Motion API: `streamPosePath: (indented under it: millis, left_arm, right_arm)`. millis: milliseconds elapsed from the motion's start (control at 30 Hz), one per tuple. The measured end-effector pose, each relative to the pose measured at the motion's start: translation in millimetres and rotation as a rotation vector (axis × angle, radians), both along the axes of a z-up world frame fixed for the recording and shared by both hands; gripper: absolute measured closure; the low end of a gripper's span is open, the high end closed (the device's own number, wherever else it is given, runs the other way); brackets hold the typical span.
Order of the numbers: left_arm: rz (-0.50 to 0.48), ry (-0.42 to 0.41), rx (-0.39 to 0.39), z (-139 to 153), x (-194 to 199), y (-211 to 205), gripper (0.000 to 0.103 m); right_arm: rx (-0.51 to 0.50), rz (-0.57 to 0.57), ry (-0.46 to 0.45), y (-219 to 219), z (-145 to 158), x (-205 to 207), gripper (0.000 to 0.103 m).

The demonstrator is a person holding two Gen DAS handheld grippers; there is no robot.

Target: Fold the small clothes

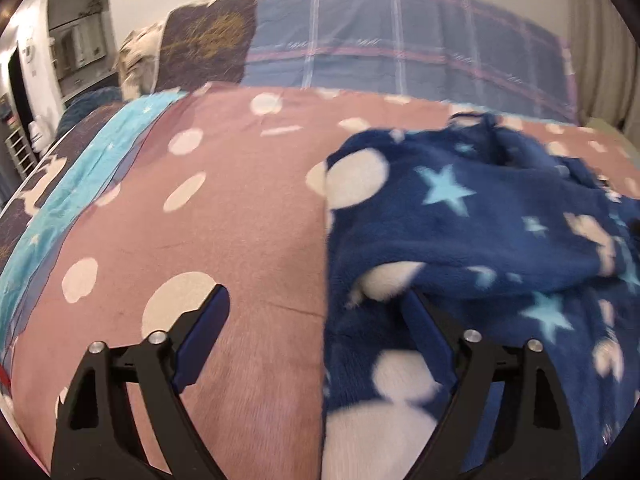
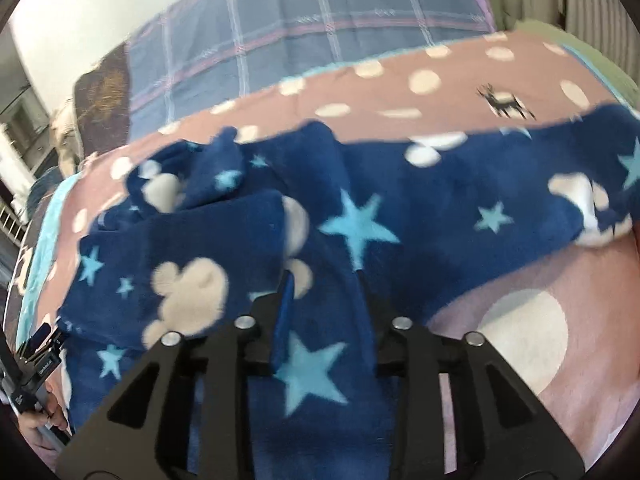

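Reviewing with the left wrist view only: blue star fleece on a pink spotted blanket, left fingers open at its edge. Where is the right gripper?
Observer: The right gripper is on the blue fleece, a ridge of it filling the gap between its fingers; whether they pinch it I cannot tell.
Operator: Anything beyond the fleece I'm missing?
Observer: A small dark deer print on the pink blanket, past the fleece's far edge.
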State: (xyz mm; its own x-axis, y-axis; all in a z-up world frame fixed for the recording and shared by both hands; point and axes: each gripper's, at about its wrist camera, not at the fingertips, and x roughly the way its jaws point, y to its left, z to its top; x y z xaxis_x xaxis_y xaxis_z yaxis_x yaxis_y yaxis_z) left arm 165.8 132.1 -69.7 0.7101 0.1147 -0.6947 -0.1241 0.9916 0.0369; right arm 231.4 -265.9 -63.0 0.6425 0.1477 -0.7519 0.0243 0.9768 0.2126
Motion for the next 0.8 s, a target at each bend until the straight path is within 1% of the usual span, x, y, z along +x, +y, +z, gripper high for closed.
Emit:
streamPosePath:
  millis: [33, 67, 100, 133, 167, 200, 233, 267, 300, 333, 367, 400, 433, 467, 500, 533, 600, 633, 667, 700, 767, 800]
  left_arm:
    - [-0.025, -0.031, -0.019, 7.3, -7.6, 0.2, 0.037]
    - [-0.037, -0.058, -0.037, 13.8, -13.0, 1.7, 0.060]
    - [-0.025, -0.082, -0.071, 22.7, -15.9, 6.0, 0.079]
    - [-0.012, -0.095, -0.107, 27.4, -14.5, 9.7, 0.083]
    - [-0.003, -0.106, -0.142, 30.8, -11.8, 12.5, 0.085]
    - [-0.006, -0.119, -0.189, 33.3, -4.2, 14.1, 0.085]
    - [-0.030, -0.119, -0.238, 31.8, 7.3, 12.9, 0.085]
    - [-0.050, -0.107, -0.271, 27.9, 16.1, 10.3, 0.085]
    - [-0.068, -0.084, -0.292, 21.2, 25.8, 4.4, 0.087]
    - [-0.086, -0.048, -0.279, 10.9, 36.3, -4.1, 0.087]
    - [-0.097, -0.015, -0.255, 1.6, 42.7, -10.9, 0.087]
    - [-0.094, 0.056, -0.217, -18.6, 51.8, -20.3, 0.087]
    - [-0.096, 0.093, -0.217, -34.0, 53.8, -26.0, 0.087]
    - [-0.098, 0.073, -0.204, -36.6, 51.4, -29.8, 0.087]
    - [-0.099, 0.062, -0.190, -35.1, 49.1, -32.6, 0.088]
    - [-0.098, 0.060, -0.176, -32.7, 48.7, -35.8, 0.088]
    - [-0.099, 0.061, -0.149, -34.0, 48.3, -42.0, 0.087]
    - [-0.099, 0.059, -0.144, -34.7, 48.7, -43.4, 0.087]
    - [-0.100, 0.057, -0.138, -35.7, 48.3, -45.7, 0.087]
    - [-0.100, 0.057, -0.136, -35.6, 48.4, -45.9, 0.087]
    - [-0.099, 0.062, -0.130, -35.1, 47.7, -47.1, 0.087]
    - [-0.099, 0.063, -0.120, -33.3, 48.0, -48.9, 0.087]
  right_arm:
    - [0.002, 0.021, -0.008, 4.6, 2.7, -0.5, 0.070]
    - [0.010, 0.038, -0.010, 8.9, 6.2, -0.9, 0.069]
    - [0.024, 0.058, -0.004, 14.0, 5.9, 0.1, 0.067]
    - [0.033, 0.064, 0.006, 16.7, 2.9, 2.9, 0.063]
    - [0.042, 0.063, 0.029, 19.6, -4.1, 5.7, 0.055]
    - [0.051, 0.058, 0.055, 22.0, -10.6, 7.7, 0.051]
    - [0.065, 0.053, 0.086, 24.2, -21.0, 11.7, 0.047]
    - [0.077, 0.043, 0.123, 28.0, -34.1, 16.0, 0.049]
    - [0.043, 0.025, 0.112, 32.9, -38.7, 15.4, 0.055]
    - [0.009, 0.027, 0.092, 38.2, -38.1, 14.6, 0.084]
    - [-0.014, 0.066, 0.062, 45.4, -30.9, 10.1, 0.094]
    - [-0.037, 0.067, 0.033, 48.1, -22.8, 4.4, 0.094]
    - [-0.081, 0.050, -0.014, 50.3, -11.6, -3.7, 0.094]
    - [-0.135, 0.041, -0.056, 52.3, -0.4, -11.5, 0.094]
    - [-0.168, 0.040, -0.072, 52.6, 4.7, -15.5, 0.094]
    - [-0.190, 0.051, -0.045, 52.0, 1.7, -14.3, 0.094]
    - [-0.224, 0.077, 0.051, 52.0, -19.5, -4.4, 0.092]
    - [-0.230, 0.100, 0.087, 52.5, -34.1, -0.1, 0.090]
    - [-0.222, 0.101, 0.069, 51.6, -35.9, -1.3, 0.088]
    - [-0.205, 0.095, 0.051, 49.3, -32.6, -4.5, 0.087]
    - [-0.156, 0.058, 0.022, 39.2, -19.4, -13.4, 0.075]
    - [-0.127, 0.033, -0.005, 29.4, -10.5, -19.2, 0.075]
